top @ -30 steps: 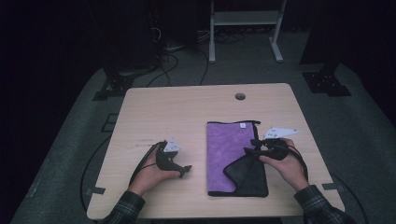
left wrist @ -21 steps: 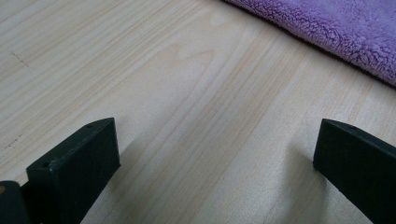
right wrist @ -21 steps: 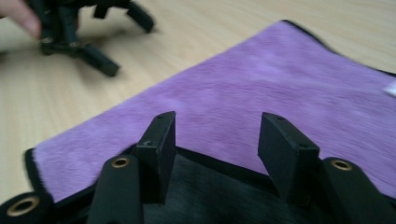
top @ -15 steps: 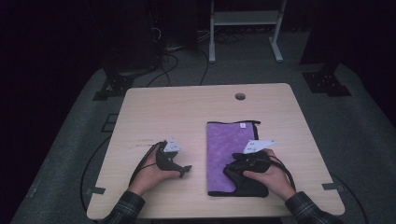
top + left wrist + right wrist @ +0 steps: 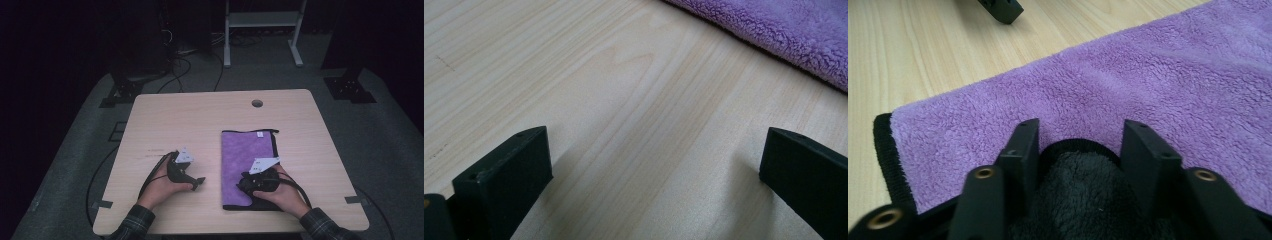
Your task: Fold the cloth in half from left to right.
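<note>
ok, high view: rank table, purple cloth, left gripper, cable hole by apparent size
1. table
2. purple cloth
3. left gripper
4. cable hole
All lie at table level, so nearness to the camera hardly skews this.

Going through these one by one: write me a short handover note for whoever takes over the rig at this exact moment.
Right gripper: jaws have just been closing around a dark folded-over part of the purple cloth near its near end; the fold sits between them.
Left gripper: open, over bare table left of the cloth, holding nothing.
Cloth: flat on the table's right half, white tag at the far edge.
Done: fold started at the near end.
Left: probably carry the fold across and flatten it.
</note>
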### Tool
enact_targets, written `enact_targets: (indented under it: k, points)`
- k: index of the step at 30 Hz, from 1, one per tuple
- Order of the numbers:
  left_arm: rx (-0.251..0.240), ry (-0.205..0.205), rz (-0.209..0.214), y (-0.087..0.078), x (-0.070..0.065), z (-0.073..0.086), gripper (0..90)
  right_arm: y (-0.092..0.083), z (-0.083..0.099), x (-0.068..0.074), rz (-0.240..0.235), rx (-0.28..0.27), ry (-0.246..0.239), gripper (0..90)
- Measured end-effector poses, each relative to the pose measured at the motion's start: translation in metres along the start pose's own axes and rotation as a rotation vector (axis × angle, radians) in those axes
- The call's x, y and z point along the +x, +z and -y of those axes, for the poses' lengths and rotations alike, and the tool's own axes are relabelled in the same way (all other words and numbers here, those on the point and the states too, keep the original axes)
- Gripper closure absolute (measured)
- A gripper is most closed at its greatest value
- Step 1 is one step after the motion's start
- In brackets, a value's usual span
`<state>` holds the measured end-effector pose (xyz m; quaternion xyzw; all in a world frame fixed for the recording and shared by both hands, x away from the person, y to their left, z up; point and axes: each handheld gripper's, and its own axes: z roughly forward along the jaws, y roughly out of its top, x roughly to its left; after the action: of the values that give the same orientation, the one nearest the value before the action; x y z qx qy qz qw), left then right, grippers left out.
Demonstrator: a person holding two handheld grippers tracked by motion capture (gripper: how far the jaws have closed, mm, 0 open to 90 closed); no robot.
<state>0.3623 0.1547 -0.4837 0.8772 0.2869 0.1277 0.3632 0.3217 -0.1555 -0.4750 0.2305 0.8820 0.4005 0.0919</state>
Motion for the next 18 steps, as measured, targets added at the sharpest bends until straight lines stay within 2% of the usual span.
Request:
enact_targets:
  k: [8, 14, 18]
  points:
    - [0.000, 0.000, 0.000, 0.000, 0.000, 0.000, 0.0, -0.004, 0.000, -0.005, 0.014, 0.008, 0.034, 80.1]
    - [0.000, 0.002, 0.000, 0.000, 0.000, 0.000, 0.0, -0.011, 0.001, -0.007, -0.016, 0.008, 0.074, 81.6]
    - [0.000, 0.001, 0.000, 0.000, 0.000, 0.000, 0.0, -0.020, 0.003, -0.007, -0.028, 0.003, 0.076, 81.7]
